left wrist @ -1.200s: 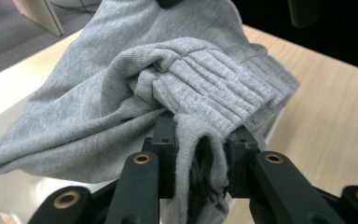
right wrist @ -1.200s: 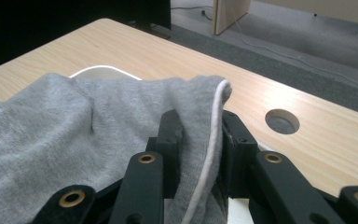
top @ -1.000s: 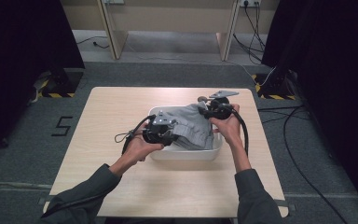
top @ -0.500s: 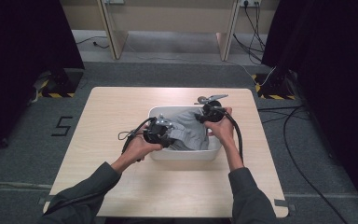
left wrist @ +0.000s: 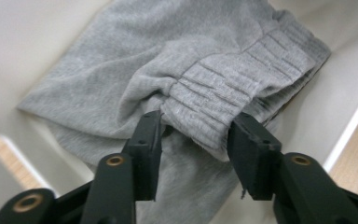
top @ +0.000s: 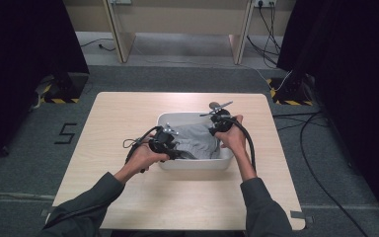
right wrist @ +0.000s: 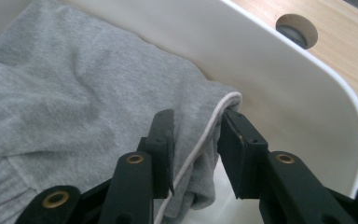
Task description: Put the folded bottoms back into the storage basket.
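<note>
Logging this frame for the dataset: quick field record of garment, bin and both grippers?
garment: grey sweat garment, folded, lying inside bin
bin: white tub at mid-table
table: light wood
left gripper: jaws just opening, ribbed waistband between them, pads look slack
right gripper: jaws just opening, garment's corner with white cord between them

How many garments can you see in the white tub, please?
1: a grey garment lies folded in the white tub mid-table; anything beneath it would be hidden.
</note>
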The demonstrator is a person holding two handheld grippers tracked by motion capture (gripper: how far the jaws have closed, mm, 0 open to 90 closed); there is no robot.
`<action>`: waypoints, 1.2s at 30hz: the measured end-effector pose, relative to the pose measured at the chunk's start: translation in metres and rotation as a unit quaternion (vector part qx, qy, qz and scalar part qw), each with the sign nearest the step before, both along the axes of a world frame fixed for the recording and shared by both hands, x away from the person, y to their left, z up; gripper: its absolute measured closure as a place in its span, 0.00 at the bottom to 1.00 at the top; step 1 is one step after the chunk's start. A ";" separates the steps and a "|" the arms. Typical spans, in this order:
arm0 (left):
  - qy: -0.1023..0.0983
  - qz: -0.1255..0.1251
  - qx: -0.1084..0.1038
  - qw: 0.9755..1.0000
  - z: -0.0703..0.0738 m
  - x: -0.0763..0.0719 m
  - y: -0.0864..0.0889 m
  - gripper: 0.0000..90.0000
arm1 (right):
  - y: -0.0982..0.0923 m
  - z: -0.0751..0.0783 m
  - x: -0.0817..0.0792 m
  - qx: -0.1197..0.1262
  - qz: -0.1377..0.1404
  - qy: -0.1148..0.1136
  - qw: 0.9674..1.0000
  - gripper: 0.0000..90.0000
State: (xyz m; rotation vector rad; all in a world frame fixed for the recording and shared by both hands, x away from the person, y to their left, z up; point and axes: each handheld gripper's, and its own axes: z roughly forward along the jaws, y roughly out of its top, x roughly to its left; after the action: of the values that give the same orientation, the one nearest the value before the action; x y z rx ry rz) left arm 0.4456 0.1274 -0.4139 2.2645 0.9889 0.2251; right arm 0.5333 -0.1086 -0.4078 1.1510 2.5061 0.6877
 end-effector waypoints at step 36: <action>-0.041 0.030 -0.075 0.996 0.031 -0.021 0.023 0.28 | -0.007 0.029 -0.039 0.063 0.021 -0.058 0.996 0.40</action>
State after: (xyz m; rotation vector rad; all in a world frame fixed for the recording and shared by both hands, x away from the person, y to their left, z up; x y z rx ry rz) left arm 0.4246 0.1506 -0.3828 2.0753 0.9983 0.2574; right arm 0.4942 -0.1153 -0.3783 1.0687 2.4263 0.9077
